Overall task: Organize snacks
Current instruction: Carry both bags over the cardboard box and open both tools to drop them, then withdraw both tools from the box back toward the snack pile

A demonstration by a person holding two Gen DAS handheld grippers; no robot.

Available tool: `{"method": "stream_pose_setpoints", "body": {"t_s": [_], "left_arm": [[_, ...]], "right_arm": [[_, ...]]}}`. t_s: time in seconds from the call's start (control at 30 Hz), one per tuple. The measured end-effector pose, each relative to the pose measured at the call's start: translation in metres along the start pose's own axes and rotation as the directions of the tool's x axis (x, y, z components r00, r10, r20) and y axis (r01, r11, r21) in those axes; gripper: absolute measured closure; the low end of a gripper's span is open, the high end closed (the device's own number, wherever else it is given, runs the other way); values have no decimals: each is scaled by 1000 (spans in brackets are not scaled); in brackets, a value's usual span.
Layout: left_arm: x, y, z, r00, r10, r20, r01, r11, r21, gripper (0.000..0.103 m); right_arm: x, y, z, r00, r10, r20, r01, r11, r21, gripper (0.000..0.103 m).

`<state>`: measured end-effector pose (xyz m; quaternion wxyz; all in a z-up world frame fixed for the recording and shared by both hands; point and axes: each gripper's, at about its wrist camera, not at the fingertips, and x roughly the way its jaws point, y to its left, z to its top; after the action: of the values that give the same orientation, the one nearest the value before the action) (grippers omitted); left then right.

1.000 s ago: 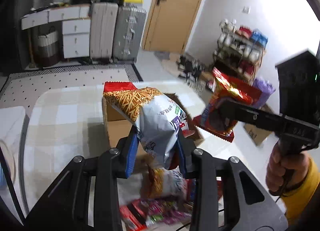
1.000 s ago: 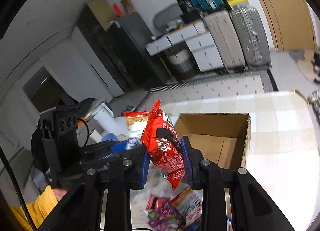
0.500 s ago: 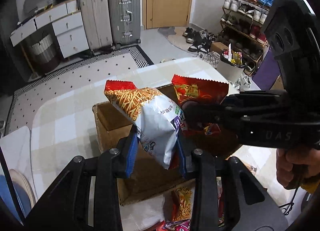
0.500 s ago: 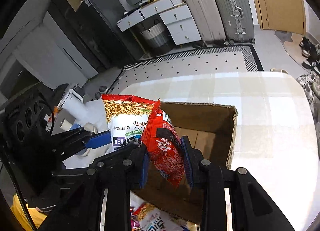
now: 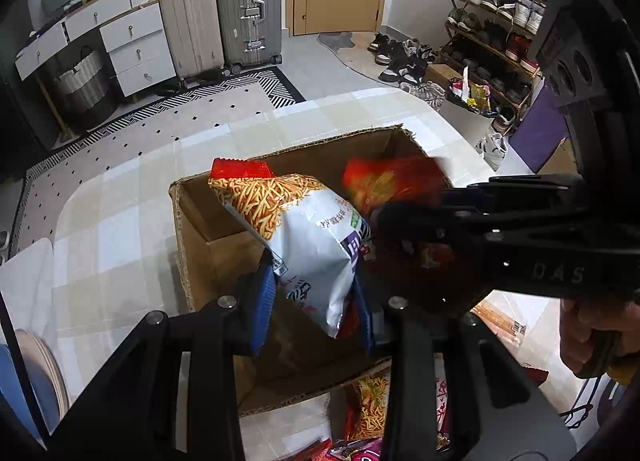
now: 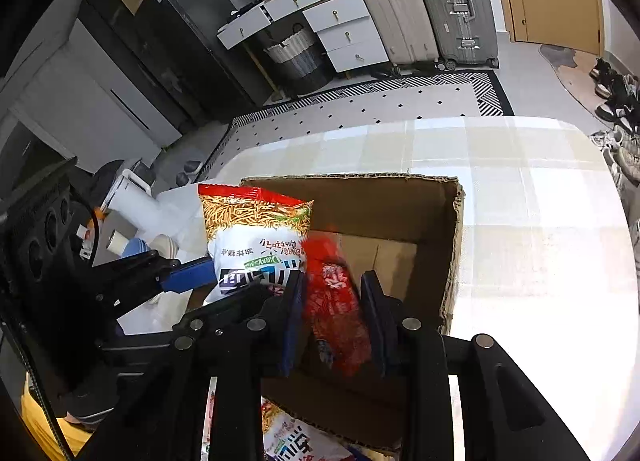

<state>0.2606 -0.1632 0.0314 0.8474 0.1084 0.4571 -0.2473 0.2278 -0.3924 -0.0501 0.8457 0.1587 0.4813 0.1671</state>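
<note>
Item: two snack bags over one box, mid-drop.

Left claw (image 5: 316, 297): clamped on the white bag (image 5: 304, 245), gripped near its lower end, top flopping toward the box (image 5: 208, 245) opening. Right claw (image 6: 332, 317): clamped on the red bag (image 6: 336, 313), which hangs blurred between the pads, low inside the box mouth.

Risks, as I judge them:
- Collision. In the left view my right claw's arm lies across the frame just beside the white bag, and the bags look to be touching or nearly so. Releasing both at once could wedge one bag on the other or against the cardboard wall.
- Snag on the rim. The white bag sits over the near-left corner, part of it possibly outside the wall (I cannot tell how much). Dropped from here it may tip over the edge onto the worktop (image 6: 540, 189).
- Crushing. Both bags are puffed and pinched narrow; squeezing harder would break what is inside.
- Box shift. It is light, open cardboard; a claw knocking the wall could slide it.

Surroundings: more snack packets (image 5: 372, 405) lie on the worktop at the box's near side, under my claws. Cups and a white container (image 6: 132, 201) crowd the left edge. Suitcases (image 5: 248, 9), drawers and a shoe rack (image 5: 492, 9) stand well apart, no obstacle.
</note>
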Motion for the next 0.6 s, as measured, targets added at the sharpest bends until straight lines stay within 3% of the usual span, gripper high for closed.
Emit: {"method": "stream_pose_setpoints", "body": {"t_s": [0.3, 0.37, 0.47, 0.6], "left_arm": [[-10, -3, -11, 1000, 15, -15, -15, 1000, 7, 71], [-15, -5, -11, 1000, 24, -19, -24, 1000, -4, 65], [-30, -7, -14, 998, 55, 1, -55, 998, -20, 44], [-56, -7, -18, 998, 45, 32, -44, 998, -40, 38]], "right_arm": [[-27, 7, -3, 999, -8, 54, 10, 1000, -24, 73], [-38, 9, -4, 998, -10, 69, 12, 1000, -28, 73], [-60, 15, -7, 995, -13, 98, 17, 999, -39, 73], [-89, 23, -13, 990, -16, 139, 24, 998, -51, 68]]}}
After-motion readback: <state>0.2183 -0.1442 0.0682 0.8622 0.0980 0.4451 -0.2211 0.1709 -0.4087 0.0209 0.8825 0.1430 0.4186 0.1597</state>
